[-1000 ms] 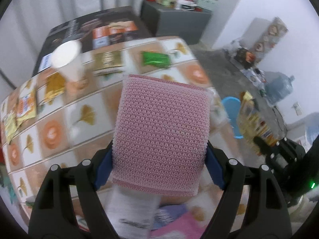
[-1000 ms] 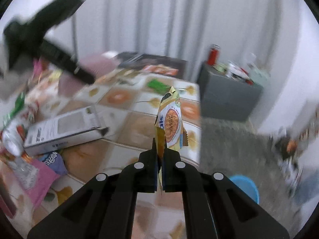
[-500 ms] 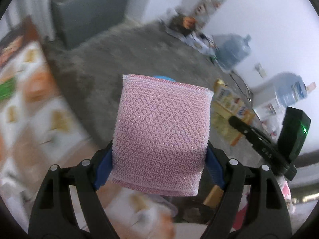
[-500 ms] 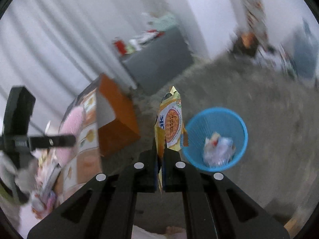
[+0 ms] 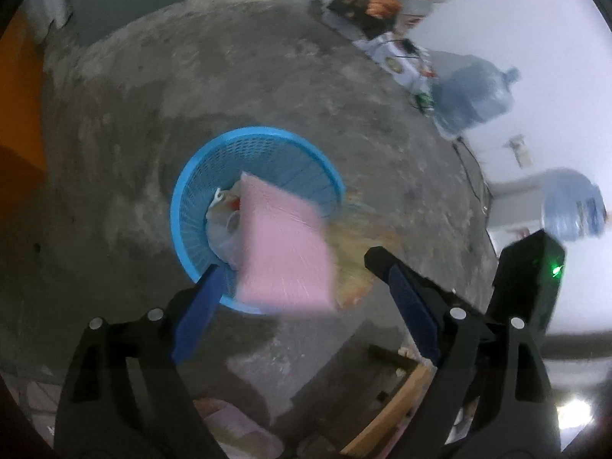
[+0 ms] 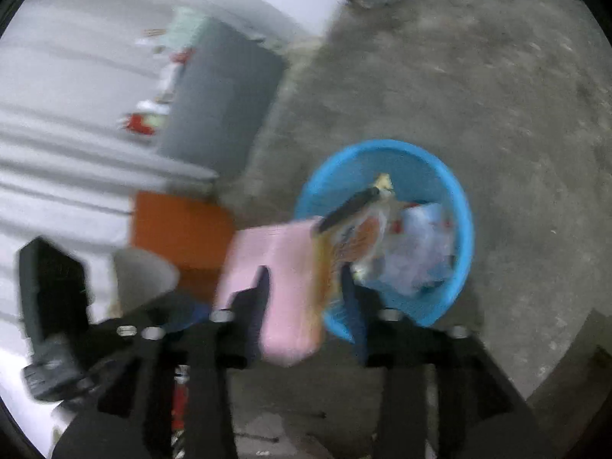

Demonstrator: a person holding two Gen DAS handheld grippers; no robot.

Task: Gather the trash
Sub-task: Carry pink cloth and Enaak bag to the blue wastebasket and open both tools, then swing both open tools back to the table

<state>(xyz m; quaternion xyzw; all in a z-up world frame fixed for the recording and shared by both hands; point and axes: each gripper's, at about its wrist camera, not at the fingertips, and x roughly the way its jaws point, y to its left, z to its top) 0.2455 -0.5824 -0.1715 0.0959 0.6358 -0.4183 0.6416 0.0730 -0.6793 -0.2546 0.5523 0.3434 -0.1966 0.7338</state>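
The sponge [image 5: 285, 246] is a flat pink pad, blurred, with no pad pressing on it: it hangs loose between the fingers of the left tool [image 5: 292, 273], whose jaws are opening wide. It sits over the near rim of the blue basket [image 5: 191, 199], partly above the floor [image 5: 229, 76]. Its long axis runs from the basket's middle back toward the tool, far end tipped down into the basket.

The right tool [image 6: 306, 283] is also opening; the orange and yellow wrapper [image 6: 355, 237] lies between its fingers, but blur hides whether a pad touches it. The wrapper stretches from the jaws out over the basket [image 6: 455, 199], its tip pointing to the far wall.

The basket already holds a crumpled clear bag [image 5: 223, 229].

Only the left view shows two water bottles [image 5: 470, 95] by the white wall. Only the right view shows a grey cabinet [image 6: 222, 95], curtains [image 6: 76, 114], an orange panel [image 6: 179, 229] and the sponge edge-on beside the wrapper.
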